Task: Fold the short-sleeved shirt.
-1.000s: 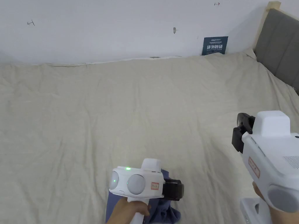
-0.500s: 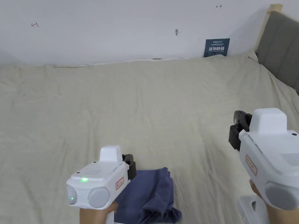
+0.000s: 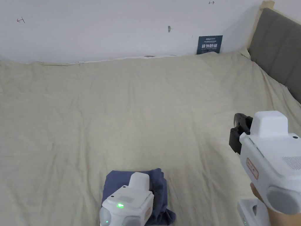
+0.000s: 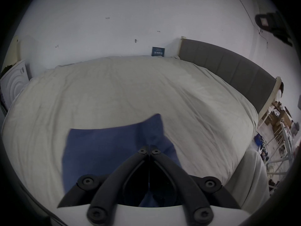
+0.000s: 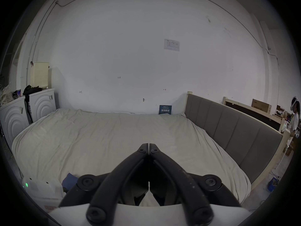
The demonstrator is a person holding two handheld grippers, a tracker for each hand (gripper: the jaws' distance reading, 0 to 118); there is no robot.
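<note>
Shirt (image 3: 158, 188) lies bunched, partly folded, on near edge of bed (image 3: 147, 103), close to my body. My left gripper (image 4: 149, 148) sits right over it, blue cloth under and just ahead of tips; jaws together, nothing between them that I can see. My right gripper (image 5: 149, 145) hangs well off to right over bare sheet, jaws together, empty. Left hand far nearer. In left gripper view, shirt's flat part spreads left of jaws, rumpled part to right; long axis hard to tell. My guess: left jaws must part before any pinch.

tools: 2 (image 3: 238, 134) (image 4: 149, 146) | shirt: 1 (image 3: 158, 188) | bed: 1 (image 3: 147, 111) | headboard: 1 (image 3: 276, 47) | wall sign: 1 (image 3: 209, 44)
</note>
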